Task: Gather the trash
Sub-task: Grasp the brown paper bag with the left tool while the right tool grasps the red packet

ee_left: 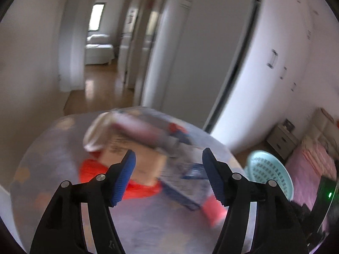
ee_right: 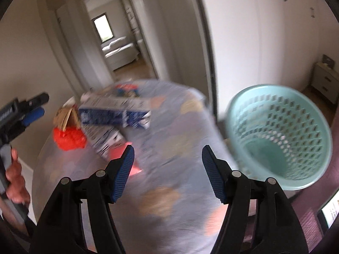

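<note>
Left gripper: jaws apart, empty.
Right gripper: jaws apart, empty.
Trash: blurred, apparently cartons, eleven o'clock on table.
Basket: two o'clock.

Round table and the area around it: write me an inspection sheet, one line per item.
Surface: round table under a patterned cover, views blurred.
Job's things: blue-and-white cartons, brown cardboard box, crumpled red wrapper and pink scrap lie on the table; teal basket stands beside it, looks empty.
Clutter: nothing seen beyond the trash.
Grippers: left gripper open, nothing between its pads; right gripper open, nothing held.
Cables: nothing seen.
Surroundings: white wardrobe, open doorway to another room, nightstand.
</note>
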